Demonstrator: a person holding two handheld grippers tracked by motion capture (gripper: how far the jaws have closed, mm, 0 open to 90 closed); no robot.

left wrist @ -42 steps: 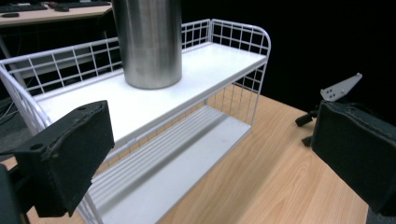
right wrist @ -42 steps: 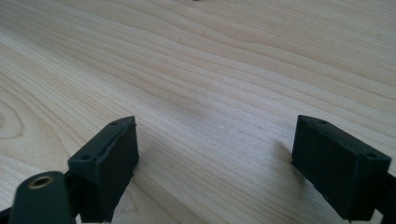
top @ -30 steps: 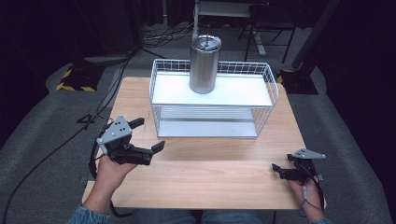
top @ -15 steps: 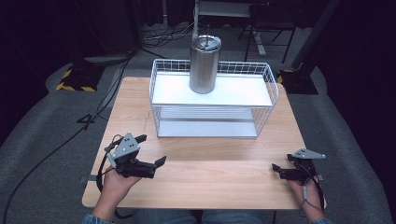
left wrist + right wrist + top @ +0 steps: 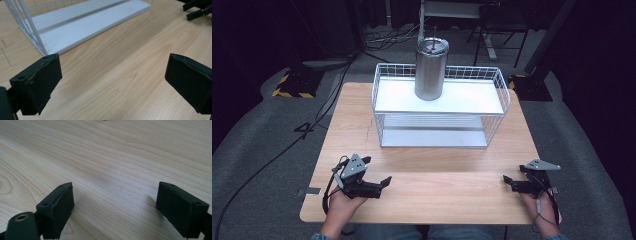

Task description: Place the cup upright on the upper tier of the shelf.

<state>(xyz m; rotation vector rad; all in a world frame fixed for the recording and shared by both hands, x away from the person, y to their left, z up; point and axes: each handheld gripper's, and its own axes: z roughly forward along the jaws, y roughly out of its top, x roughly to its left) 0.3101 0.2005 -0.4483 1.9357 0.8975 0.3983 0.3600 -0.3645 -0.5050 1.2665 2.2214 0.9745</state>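
Both grippers [image 5: 384, 181] [image 5: 507, 180] low on table [image 5: 452, 185], jaws apart.

Bright overhead light on the table [image 5: 432, 170], dark surroundings (soft focus, mild blur).

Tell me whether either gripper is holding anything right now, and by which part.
Nothing is held. The left gripper and the right gripper both have open jaws with only bare table between them. The steel tumbler stands untouched on the rack.

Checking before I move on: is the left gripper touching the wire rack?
Apart. The high view shows bare table between the left gripper and the wire rack; the left gripper view shows its open jaws short of the rack.
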